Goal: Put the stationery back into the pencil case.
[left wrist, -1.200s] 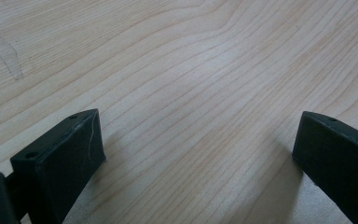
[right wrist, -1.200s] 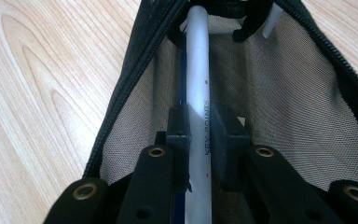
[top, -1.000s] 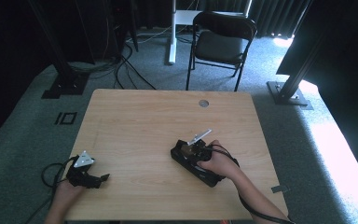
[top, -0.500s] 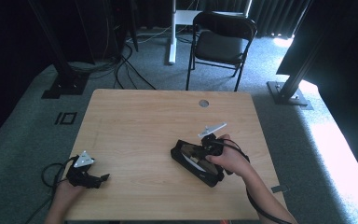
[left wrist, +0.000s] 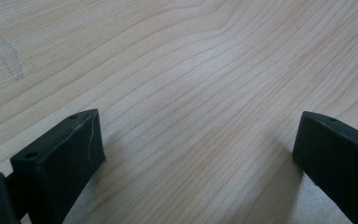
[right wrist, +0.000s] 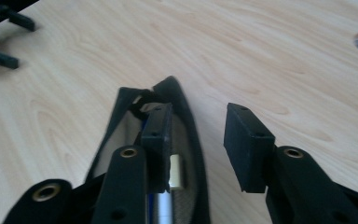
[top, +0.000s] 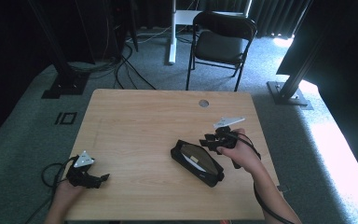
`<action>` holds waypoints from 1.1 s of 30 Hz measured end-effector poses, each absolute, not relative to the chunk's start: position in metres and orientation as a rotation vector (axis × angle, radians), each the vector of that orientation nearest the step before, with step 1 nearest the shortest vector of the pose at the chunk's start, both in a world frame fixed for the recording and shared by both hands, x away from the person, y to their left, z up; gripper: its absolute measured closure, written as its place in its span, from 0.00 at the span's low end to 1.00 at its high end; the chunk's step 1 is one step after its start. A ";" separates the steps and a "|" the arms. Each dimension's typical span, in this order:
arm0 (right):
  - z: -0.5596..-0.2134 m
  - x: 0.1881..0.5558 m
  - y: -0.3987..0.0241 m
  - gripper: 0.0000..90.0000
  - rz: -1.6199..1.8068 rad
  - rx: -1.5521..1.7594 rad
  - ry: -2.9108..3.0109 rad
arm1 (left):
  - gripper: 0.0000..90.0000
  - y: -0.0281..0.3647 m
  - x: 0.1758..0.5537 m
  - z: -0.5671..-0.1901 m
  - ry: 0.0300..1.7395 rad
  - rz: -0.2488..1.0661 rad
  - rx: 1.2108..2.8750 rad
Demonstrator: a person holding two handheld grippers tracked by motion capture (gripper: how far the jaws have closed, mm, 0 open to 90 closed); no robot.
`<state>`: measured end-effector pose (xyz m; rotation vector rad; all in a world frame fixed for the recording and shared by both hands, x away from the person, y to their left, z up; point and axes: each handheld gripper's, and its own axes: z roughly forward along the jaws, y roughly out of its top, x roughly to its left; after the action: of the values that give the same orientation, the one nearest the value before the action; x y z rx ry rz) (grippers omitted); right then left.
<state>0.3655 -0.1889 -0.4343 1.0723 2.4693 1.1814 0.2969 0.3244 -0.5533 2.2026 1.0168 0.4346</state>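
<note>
An open black pencil pouch [top: 198, 163] with a pale lining lies on the wooden table [top: 144, 116], right of centre. In the right gripper view the pouch [right wrist: 121, 126] holds a silver-blue pen [right wrist: 161, 207] and a cream piece [right wrist: 176, 172]. My right gripper [top: 206, 139] hovers just above the pouch's right end. Its jaws [right wrist: 198, 119] have just been opening; the pads press on nothing, the left one hanging over the pouch's mouth. My left gripper [top: 101, 180] rests at the front left, open [left wrist: 196, 154] over bare wood.
A round cable hole [top: 203, 103] sits near the table's far edge. A black folding chair [top: 221, 37] stands behind the table, with stand legs and cables on the grey carpet. The left gripper [right wrist: 0, 28] appears far off in the right gripper view.
The right hand has lifted off the pouch and drifted to the right and away, and its jaws have spread apart. The left hand has stayed put.
</note>
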 end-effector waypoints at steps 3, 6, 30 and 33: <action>-0.435 0.368 -0.193 0.67 1.193 1.092 2.452 | 0.02 0.324 0.297 -0.553 1.016 0.434 2.203; -0.437 0.370 -0.196 0.64 1.198 1.112 2.435 | 0.02 0.324 0.297 -0.553 1.018 0.433 2.201; -0.463 0.381 -0.240 0.48 1.163 1.275 2.236 | 0.02 0.324 0.297 -0.553 1.018 0.433 2.201; -0.469 0.380 -0.246 0.44 1.150 1.289 2.209 | 0.02 0.324 0.297 -0.553 1.018 0.433 2.202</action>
<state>0.3796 -0.2461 -0.4685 1.2889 2.2090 1.1496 0.2968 0.3243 -0.5533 2.2018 1.0180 0.4332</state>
